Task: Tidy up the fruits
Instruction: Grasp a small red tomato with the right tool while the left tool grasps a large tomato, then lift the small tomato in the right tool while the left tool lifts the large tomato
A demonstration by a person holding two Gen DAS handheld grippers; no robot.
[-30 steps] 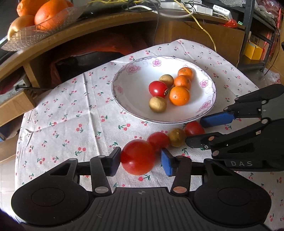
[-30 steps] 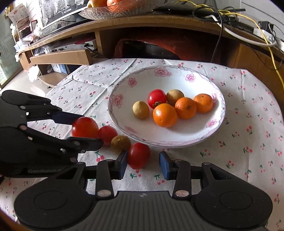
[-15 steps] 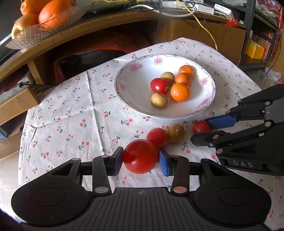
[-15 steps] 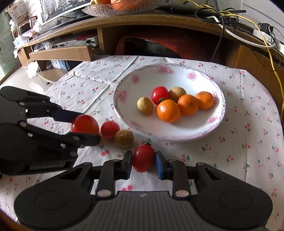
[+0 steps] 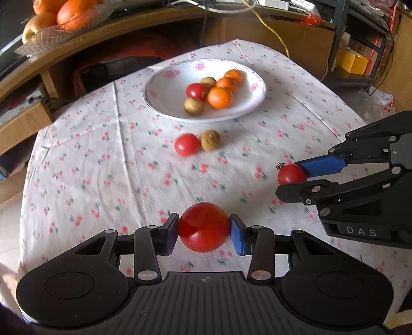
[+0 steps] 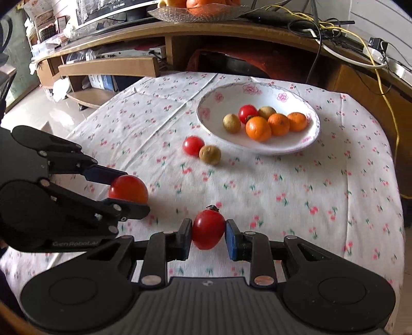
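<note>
My left gripper is shut on a large red tomato, held above the cloth near the table's front. My right gripper is shut on a smaller red tomato with its stem up; the same small tomato shows at the right in the left wrist view. A white floral plate at the far middle holds three oranges, a tomato and two brown fruits. In front of the plate, a small tomato and a brown fruit lie touching on the cloth.
The table wears a white cherry-print cloth. Behind it runs a curved wooden shelf bearing a glass dish of oranges and cables. A yellow cable hangs at the right. Low wooden shelves stand far left.
Both grippers have pulled back from the plate and risen, each carrying its tomato. The right gripper closed on the small tomato. One tomato and the brown fruit stay on the cloth.
</note>
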